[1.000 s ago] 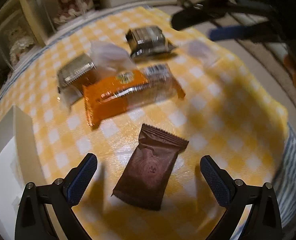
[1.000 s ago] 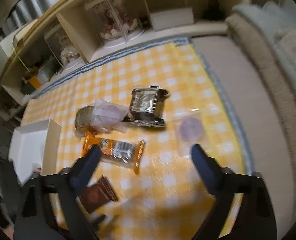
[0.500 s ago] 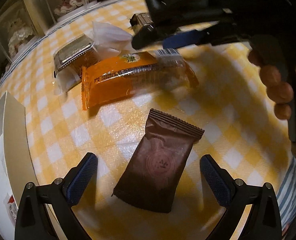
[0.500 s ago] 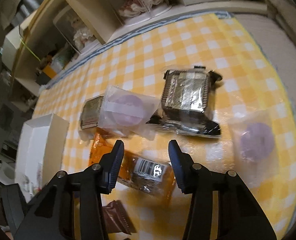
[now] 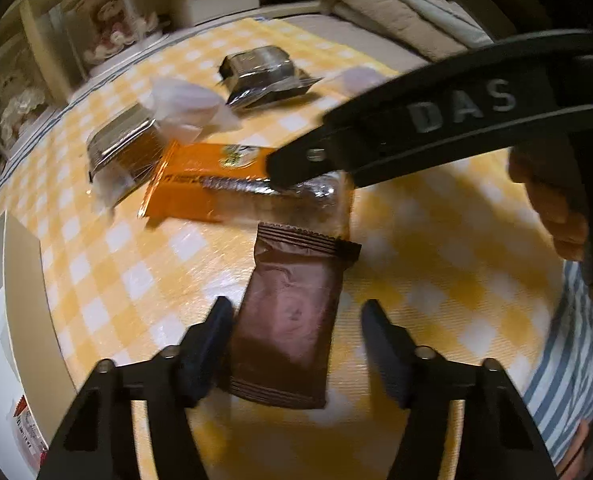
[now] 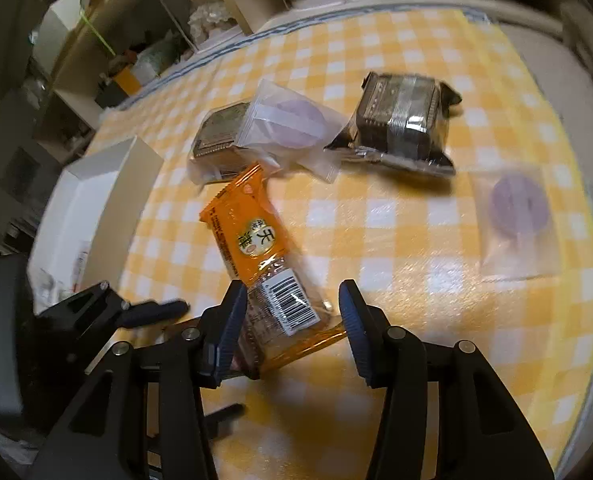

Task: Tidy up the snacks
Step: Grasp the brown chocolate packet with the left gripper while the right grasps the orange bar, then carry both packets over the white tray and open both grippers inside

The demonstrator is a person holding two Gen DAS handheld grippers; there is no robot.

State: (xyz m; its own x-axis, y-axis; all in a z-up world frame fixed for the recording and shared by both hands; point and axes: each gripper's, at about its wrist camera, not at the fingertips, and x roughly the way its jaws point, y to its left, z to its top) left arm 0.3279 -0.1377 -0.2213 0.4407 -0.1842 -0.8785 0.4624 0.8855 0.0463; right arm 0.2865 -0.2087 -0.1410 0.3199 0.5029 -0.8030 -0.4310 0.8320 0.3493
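- Yellow-and-white checked cloth [image 6: 396, 240] covers the tabletop; a white box [image 6: 92, 208] sits at its left edge.
- Left hand-held gripper [image 5: 296, 344] straddles the near end of a brown snack packet [image 5: 292, 312], jaws partly open, left pad touching or nearly so.
- Right hand-held gripper [image 6: 292, 320], embossed "DAS", is partly open around the barcode end of an orange snack pack [image 6: 252, 240] printed with "天".
- Farther off lie a dark foil-wrapped pack [image 6: 404, 120] and, at right, a clear pouch [image 6: 516, 220] holding a purple disc.
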